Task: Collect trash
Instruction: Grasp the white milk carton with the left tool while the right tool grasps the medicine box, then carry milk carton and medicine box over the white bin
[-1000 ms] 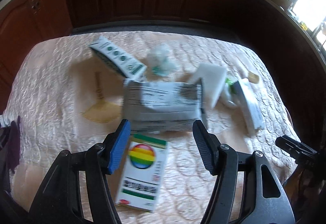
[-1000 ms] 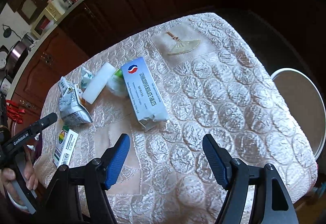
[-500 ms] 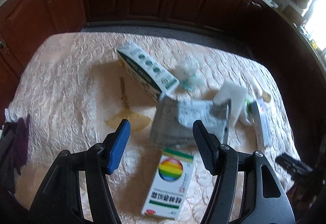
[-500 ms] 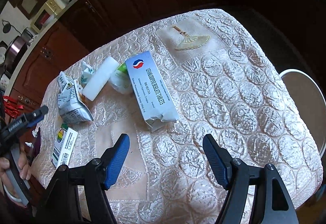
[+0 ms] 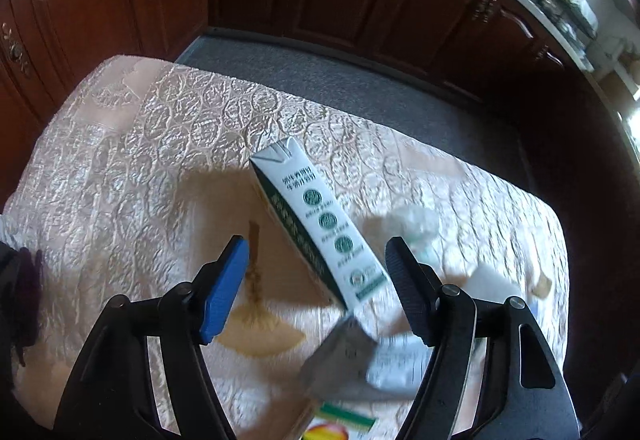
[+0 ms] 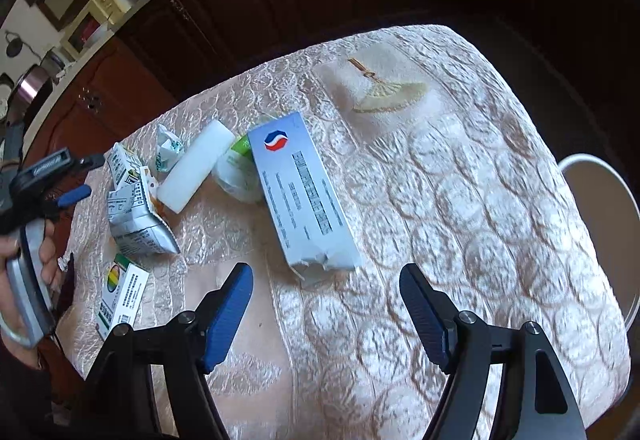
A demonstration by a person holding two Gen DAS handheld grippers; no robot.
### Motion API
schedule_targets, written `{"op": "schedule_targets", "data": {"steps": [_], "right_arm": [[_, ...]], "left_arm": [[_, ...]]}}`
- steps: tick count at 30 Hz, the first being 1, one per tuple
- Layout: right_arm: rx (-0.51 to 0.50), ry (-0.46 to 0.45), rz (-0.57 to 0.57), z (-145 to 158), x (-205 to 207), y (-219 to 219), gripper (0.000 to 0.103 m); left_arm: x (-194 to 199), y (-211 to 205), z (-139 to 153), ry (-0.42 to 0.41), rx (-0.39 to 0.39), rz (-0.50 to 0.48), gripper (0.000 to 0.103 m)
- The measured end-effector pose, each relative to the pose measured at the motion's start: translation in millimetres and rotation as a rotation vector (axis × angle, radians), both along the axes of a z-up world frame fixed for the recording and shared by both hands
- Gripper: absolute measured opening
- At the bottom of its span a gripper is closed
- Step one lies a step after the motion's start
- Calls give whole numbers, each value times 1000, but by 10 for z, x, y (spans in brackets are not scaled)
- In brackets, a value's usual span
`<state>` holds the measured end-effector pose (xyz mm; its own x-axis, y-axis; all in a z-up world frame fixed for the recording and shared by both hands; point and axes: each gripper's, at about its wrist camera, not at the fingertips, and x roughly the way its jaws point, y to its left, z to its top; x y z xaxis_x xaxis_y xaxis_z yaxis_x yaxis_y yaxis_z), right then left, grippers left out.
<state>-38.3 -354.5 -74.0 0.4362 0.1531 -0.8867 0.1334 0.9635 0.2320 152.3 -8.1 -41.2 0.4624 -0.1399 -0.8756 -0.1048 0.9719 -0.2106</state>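
There is trash lying on a desk [image 6: 460, 200] with a shiny pink cloth, and a person holds a claw in each hand. The left claw [image 5: 316, 280] is spread wide and holds nothing; its jaws have just been opening more. A long white and green carton [image 5: 320, 224] lies flat between those jaws, a bit farther out, and nothing touches it. Its long side runs slanted, from the far edge of the desk down toward the claw's right jaw, so I think the claw must turn a little to pinch it across the thin way. The left hand is much nearer to this carton than the right. The right claw [image 6: 326, 304] is spread wide too, and empty. Just past it lies a long blue-grey box [image 6: 304, 196] with a torn end that points at the claw. I count one green carton, one blue-grey box, one torn silver bag [image 6: 136, 216], one small box with a rainbow spot [image 6: 120, 292], one white block [image 6: 196, 164], and two scrunched white wrappers [image 6: 168, 148]. All of it sits on the left half of the desk. A round white tub [image 6: 600, 224] waits off the right edge.
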Motion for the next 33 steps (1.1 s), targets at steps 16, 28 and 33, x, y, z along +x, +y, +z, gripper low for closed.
{"op": "schedule_targets", "data": {"steps": [16, 28, 33], "right_arm": [[-41, 37, 63, -395, 722, 138, 64], [5, -35, 48, -94, 498, 46, 45], [7, -73, 41, 107, 284, -26, 45]], "left_arm": [[339, -112, -410, 111, 19, 22, 57], [132, 11, 57, 1, 28, -30, 40], [-139, -86, 411, -57, 17, -93, 40]]}}
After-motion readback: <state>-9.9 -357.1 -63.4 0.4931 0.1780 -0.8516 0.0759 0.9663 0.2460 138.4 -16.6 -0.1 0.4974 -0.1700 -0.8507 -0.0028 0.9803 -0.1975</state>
